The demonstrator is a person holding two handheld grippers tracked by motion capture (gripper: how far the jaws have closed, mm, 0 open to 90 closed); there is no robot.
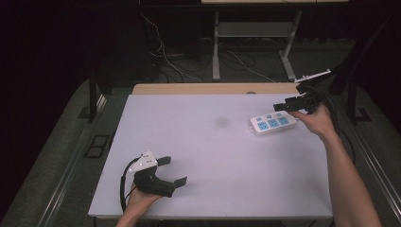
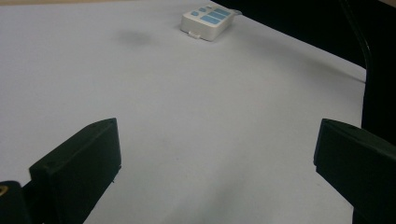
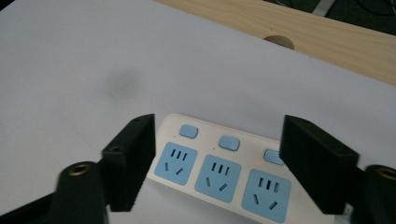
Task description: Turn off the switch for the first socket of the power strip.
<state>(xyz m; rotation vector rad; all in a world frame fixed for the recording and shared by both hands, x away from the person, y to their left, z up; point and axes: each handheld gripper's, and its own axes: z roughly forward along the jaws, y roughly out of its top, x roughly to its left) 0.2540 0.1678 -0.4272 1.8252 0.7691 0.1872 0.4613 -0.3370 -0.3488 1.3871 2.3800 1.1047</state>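
White plastic with three blue sockets and three small blue switches: this is the flat power strip [image 1: 273, 124], and it lies on the pale white bench [image 1: 213, 156] at about 2 o'clock from the bench middle, close to the right edge. In the right gripper view the strip [image 3: 219, 170] is seen from near; its switches are on the far side, its sockets on the near side, and a small red light shows beside one switch.

The right tool [image 1: 289, 105] is held by the right hand [image 1: 318, 120] at the far right end of the strip, at about 1 o'clock from it. In the right gripper view its two black jaws stand partly open, one at each end of the strip row, and they appear to be above the strip and not pressing on it; I cannot tell if a pad touches the plastic.

The left tool [image 1: 172, 171] is at about 7 o'clock on the bench, near the front edge, well apart from the strip, and the left hand [image 1: 137, 201] carries it. Its jaws are wide open with only bare bench between them, and in the left gripper view the strip [image 2: 206, 19] is far away at 12 o'clock.

A faint dark smudge [image 1: 221, 121] marks the bench at about 9 o'clock from the strip. A light wooden board [image 1: 213, 88] runs along the far edge of the bench.
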